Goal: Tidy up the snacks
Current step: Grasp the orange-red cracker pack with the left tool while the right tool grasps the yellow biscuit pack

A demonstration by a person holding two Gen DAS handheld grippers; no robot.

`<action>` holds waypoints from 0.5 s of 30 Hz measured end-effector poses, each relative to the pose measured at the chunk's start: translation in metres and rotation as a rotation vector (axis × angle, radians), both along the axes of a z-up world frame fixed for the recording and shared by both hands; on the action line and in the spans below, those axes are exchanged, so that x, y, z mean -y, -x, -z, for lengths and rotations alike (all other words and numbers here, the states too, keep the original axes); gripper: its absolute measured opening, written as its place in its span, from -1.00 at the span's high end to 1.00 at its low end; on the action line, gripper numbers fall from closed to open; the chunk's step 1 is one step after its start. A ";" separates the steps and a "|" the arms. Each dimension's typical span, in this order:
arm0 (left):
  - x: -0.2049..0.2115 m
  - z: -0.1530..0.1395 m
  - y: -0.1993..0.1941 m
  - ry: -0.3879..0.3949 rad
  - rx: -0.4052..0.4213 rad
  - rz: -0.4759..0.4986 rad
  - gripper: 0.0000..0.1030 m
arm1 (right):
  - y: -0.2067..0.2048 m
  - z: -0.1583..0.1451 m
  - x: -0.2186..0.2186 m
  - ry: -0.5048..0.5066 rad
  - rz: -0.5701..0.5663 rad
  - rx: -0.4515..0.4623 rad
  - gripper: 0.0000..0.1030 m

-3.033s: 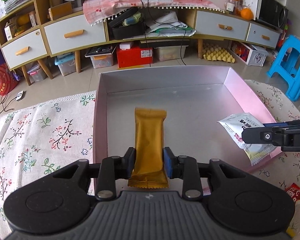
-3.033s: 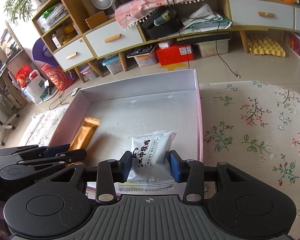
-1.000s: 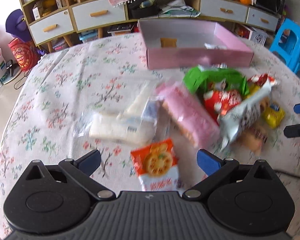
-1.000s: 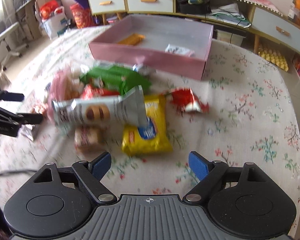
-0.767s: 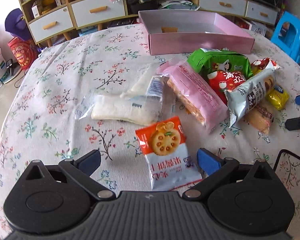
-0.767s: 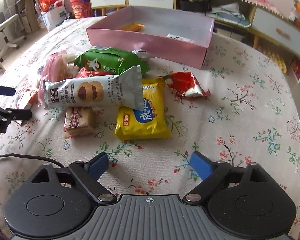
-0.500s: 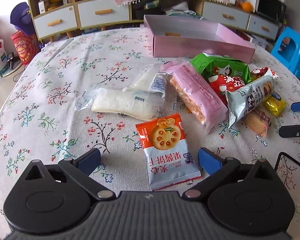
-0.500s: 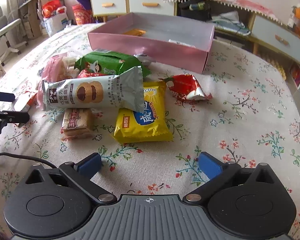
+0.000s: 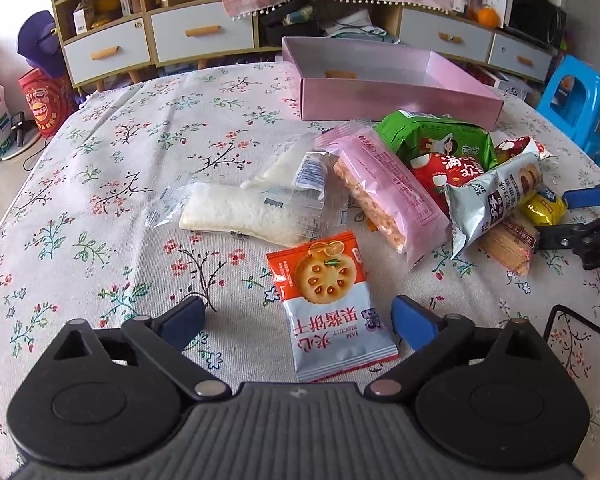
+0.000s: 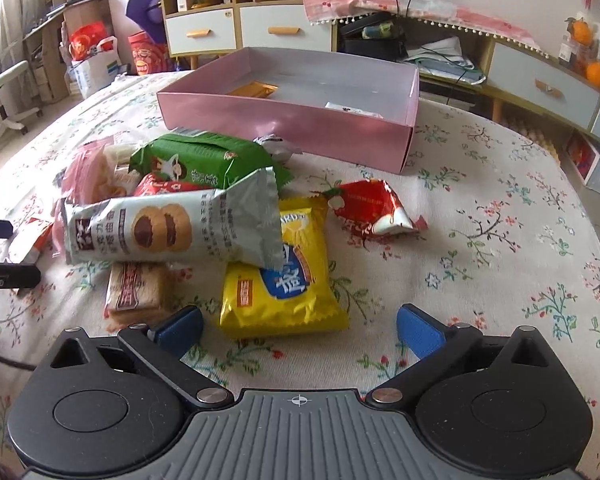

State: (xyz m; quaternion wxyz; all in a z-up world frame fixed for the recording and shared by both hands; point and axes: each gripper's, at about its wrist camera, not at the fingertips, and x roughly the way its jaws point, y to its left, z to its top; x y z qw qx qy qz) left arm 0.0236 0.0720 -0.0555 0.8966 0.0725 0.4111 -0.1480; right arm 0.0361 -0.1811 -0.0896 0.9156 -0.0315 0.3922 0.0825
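Observation:
My left gripper (image 9: 296, 320) is open, its jaws on either side of an orange-and-white jam biscuit packet (image 9: 327, 304) that lies on the floral cloth. My right gripper (image 10: 300, 330) is open just in front of a yellow snack packet (image 10: 286, 276). A pink box (image 10: 288, 120) at the far side holds a gold bar (image 10: 254, 89) and a white packet (image 10: 354, 109). A pile of snacks lies between: a silver cookie pack (image 10: 172, 228), a green pack (image 10: 204, 160), a red packet (image 10: 374, 208), a pink wafer pack (image 9: 388, 196), clear rice-cake packs (image 9: 252, 212).
A brown cracker pack (image 10: 136, 286) lies left of the yellow packet. The right gripper shows at the right edge of the left wrist view (image 9: 580, 220). A black cable (image 9: 580, 324) lies on the cloth. Cabinets and a blue stool (image 9: 580, 100) stand beyond the table.
Three seconds ago both grippers held snacks in the pink box. They let go and drew back, open, to the near side of the pile. In the last second both have moved little.

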 end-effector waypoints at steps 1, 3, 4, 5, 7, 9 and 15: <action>0.001 -0.001 0.000 0.000 0.000 0.004 -0.81 | -0.001 0.000 -0.001 0.001 0.001 -0.001 -1.00; 0.003 -0.003 0.001 -0.003 0.001 0.015 -0.64 | -0.004 -0.001 -0.002 0.004 0.001 -0.002 -1.00; 0.004 -0.004 0.001 -0.007 0.000 0.023 -0.59 | -0.005 -0.001 -0.002 0.005 0.001 -0.001 -1.00; 0.006 -0.005 0.002 -0.010 -0.001 0.031 -0.48 | -0.005 -0.001 -0.002 0.006 0.001 0.000 -1.00; 0.008 -0.007 0.002 -0.013 -0.005 0.050 -0.30 | -0.006 -0.001 -0.003 0.010 -0.005 0.002 -1.00; 0.009 -0.008 0.003 -0.011 -0.011 0.057 -0.14 | -0.006 -0.001 -0.003 0.015 -0.011 0.003 -0.98; 0.010 -0.010 0.002 -0.009 -0.018 0.048 0.11 | -0.009 -0.004 -0.004 0.017 -0.020 0.012 -0.86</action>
